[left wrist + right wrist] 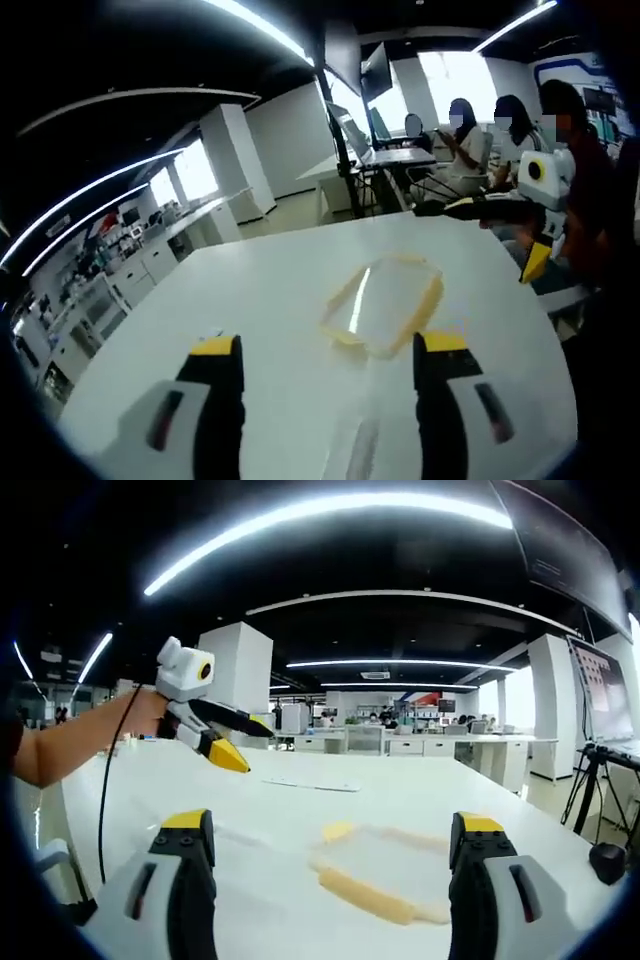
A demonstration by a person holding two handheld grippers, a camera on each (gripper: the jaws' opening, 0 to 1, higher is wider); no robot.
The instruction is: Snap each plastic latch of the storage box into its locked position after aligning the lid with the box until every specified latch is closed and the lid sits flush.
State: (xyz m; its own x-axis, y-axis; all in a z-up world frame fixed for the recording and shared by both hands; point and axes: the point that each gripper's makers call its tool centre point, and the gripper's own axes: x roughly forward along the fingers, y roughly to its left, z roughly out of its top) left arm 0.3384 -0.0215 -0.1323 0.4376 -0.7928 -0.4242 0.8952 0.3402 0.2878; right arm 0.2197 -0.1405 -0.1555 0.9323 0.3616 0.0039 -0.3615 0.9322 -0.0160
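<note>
A clear storage box with a lid and yellow latches [384, 303] lies flat on the white table [250, 300], a little ahead of my left gripper [330, 348], which is open with nothing between its fingers. My right gripper [533, 215] hovers above the table's far right edge, its jaws apart. In the right gripper view the same box [385, 868] sits just ahead, between and beyond the fingers of my open right gripper [335, 830]. My left gripper [222, 732] is held up over the table at the left by a bare arm [70, 745], jaws apart.
Several people [470, 140] sit at a desk beyond the table. A tripod [603, 780] and a dark round object [607, 861] stand at the table's right side. A thin flat sheet [310, 783] lies farther back on the table [300, 810].
</note>
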